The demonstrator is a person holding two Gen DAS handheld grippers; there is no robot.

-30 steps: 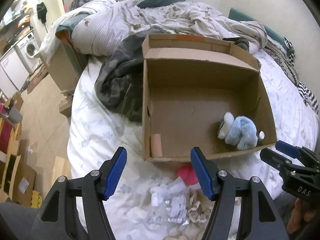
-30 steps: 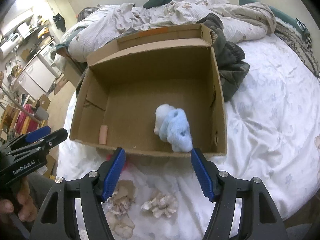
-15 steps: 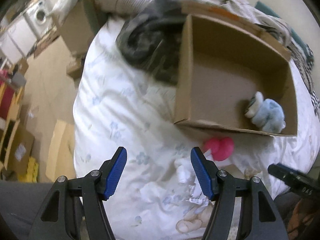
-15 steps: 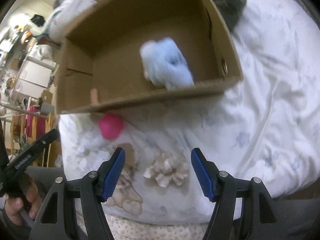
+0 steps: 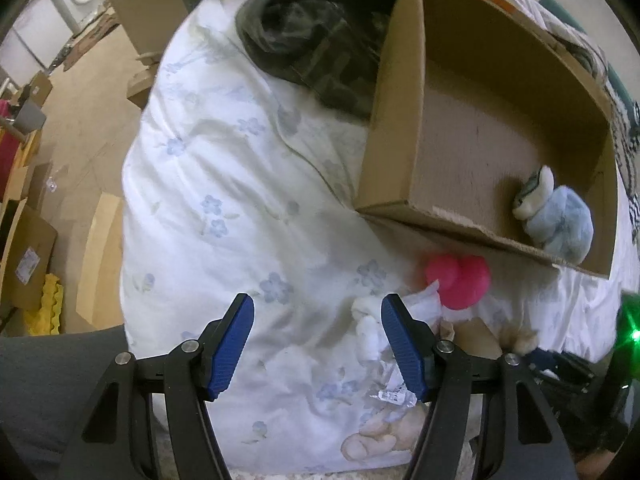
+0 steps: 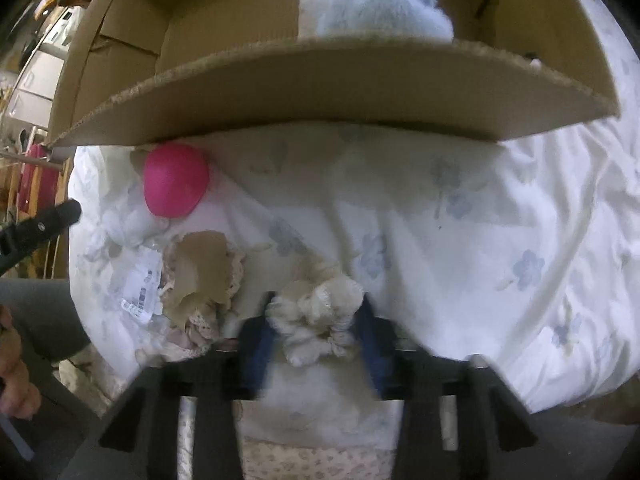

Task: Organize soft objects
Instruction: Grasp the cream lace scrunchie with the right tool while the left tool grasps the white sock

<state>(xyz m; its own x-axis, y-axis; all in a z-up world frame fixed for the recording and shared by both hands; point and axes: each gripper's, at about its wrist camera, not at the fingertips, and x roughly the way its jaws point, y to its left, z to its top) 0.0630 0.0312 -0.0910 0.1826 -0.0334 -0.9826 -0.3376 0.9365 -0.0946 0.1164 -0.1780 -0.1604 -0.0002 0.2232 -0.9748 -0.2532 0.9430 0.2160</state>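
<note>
- At the near edge of the bed, in front of the cardboard box (image 6: 328, 92), the right gripper (image 6: 316, 320) is being brought down around a cream scrunchie (image 6: 316, 312); a second ago it was being held higher, with the whole box interior in view.
- The blue pads are being seen on either side of the scrunchie, close to it, but the view is blurred, so it cannot be told whether the jaws are already being pressed onto it or are only bracketing it.
- The left gripper (image 5: 316, 344) is being held with its jaws wide apart and nothing between them, above the floral bedding (image 5: 224, 184); it has been swung away from the box toward the bed's left side.
- A light blue plush (image 5: 560, 224) is being kept inside the box, at its near right corner.
- A pink soft toy (image 6: 176, 180) is being left outside, just beside the box's front wall, with a beige lacy piece (image 6: 200, 280) and a white item in clear wrapping (image 5: 372, 332) lying near it.
- The scrunchie is being judged the item in hand: one thing is being counted as stowed, several as waiting.
- A firm closing on the fluffy fabric, without the bedding being caught, is being judged the next requirement.
</note>
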